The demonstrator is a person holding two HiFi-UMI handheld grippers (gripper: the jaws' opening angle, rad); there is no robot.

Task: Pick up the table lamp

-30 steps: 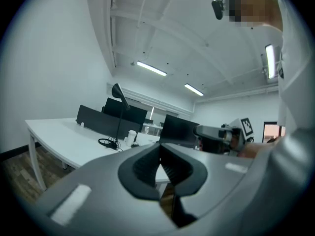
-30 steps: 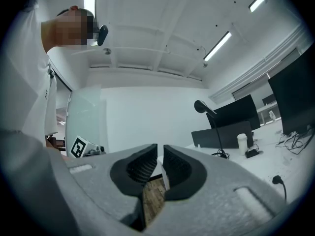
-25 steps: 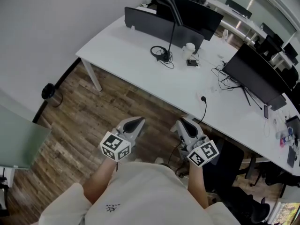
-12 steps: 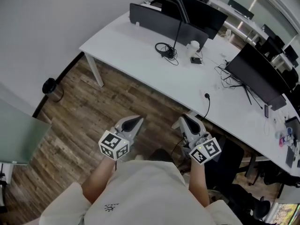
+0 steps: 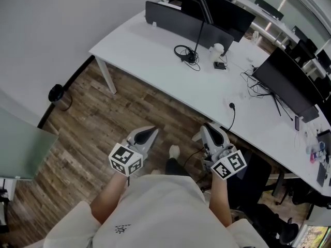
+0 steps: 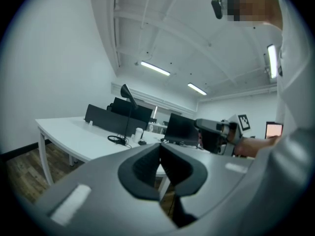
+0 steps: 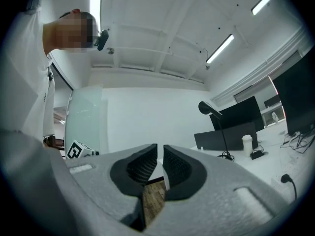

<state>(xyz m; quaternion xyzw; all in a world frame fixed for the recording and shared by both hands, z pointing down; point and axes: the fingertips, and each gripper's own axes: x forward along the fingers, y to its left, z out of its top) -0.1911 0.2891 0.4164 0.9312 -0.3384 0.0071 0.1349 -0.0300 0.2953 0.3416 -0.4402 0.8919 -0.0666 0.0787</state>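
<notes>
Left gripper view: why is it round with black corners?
Left gripper view: a wide lens bends it into a circle with dark corners; the left claw looks soft, the table lamp sharper. Head view: the white desk looks curved too. Right gripper view: a ceiling light glares.

The table lamp [image 5: 201, 6] was black, far across the white desk [image 5: 150, 56]; the floor [image 5: 103, 123] showed brown wood planks; the left gripper [image 5: 152, 132] and right gripper [image 5: 208, 128] were pale grey with black pads, their cubes checked black-and-white; the near shirt [image 5: 155, 211] was cream; the bin [image 5: 58, 96] at left was black.
</notes>
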